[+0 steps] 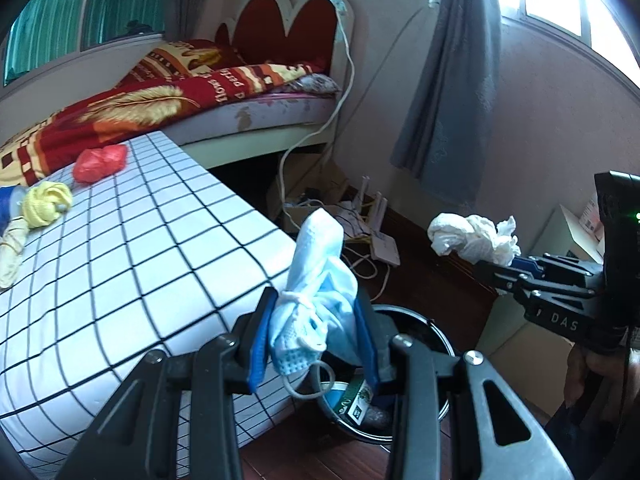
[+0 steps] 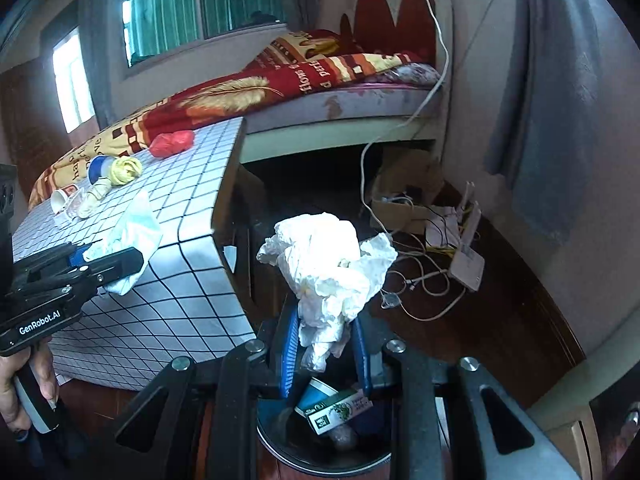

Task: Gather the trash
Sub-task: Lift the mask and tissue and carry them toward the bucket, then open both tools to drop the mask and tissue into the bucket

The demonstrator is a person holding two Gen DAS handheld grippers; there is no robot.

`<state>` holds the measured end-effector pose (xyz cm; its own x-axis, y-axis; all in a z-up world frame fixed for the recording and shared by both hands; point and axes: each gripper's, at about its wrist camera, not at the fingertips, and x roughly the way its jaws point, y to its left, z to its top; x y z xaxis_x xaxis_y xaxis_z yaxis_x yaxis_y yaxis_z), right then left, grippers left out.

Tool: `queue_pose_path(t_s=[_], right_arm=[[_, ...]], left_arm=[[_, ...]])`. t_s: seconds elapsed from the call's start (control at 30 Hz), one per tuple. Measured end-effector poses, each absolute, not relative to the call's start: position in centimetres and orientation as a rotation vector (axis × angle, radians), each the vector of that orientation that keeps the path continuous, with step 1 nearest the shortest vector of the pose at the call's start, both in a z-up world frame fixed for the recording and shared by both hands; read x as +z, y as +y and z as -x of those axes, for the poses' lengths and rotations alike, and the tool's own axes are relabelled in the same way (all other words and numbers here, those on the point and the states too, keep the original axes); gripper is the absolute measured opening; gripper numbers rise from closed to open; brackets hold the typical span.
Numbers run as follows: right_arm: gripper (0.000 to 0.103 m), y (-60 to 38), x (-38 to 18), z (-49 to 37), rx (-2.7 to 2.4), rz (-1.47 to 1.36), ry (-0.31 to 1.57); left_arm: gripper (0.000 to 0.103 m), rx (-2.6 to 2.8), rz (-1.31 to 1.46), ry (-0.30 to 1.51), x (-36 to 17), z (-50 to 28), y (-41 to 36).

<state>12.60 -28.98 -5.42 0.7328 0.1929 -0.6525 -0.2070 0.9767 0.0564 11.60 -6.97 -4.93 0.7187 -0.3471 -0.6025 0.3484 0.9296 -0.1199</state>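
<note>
crumpled blue face mask (image 1: 320,300) clamped in left gripper (image 1: 316,344), above open trash bin (image 1: 444,344) beside grid-patterned table (image 1: 140,240). wad of white tissue (image 2: 328,268) clamped in right gripper (image 2: 326,356), directly over bin holding green carton (image 2: 340,410). on table: red bag (image 1: 100,162), yellow bundle (image 1: 46,202).

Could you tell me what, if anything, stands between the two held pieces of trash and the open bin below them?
Nothing visible: face mask and crumpled tissue hang over the uncovered bin.
</note>
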Motion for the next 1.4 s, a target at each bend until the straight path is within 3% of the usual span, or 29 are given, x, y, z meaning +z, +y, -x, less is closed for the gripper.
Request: queue_pose_path(t_s=[0.8,1.4], right_arm=[[0.026,-32.3,-10.3,-11.7,0.200,0.039,0.818],[0.026,-31.9,-16.7,-13.7,0.257,0.075,1.003]], left_arm=[[0.039,-0.502,-0.057,0.809,-10.6,-12.4,-12.7],[0.039,-0.565,-0.068,0.926,-14.7,-14.0,-15.0]])
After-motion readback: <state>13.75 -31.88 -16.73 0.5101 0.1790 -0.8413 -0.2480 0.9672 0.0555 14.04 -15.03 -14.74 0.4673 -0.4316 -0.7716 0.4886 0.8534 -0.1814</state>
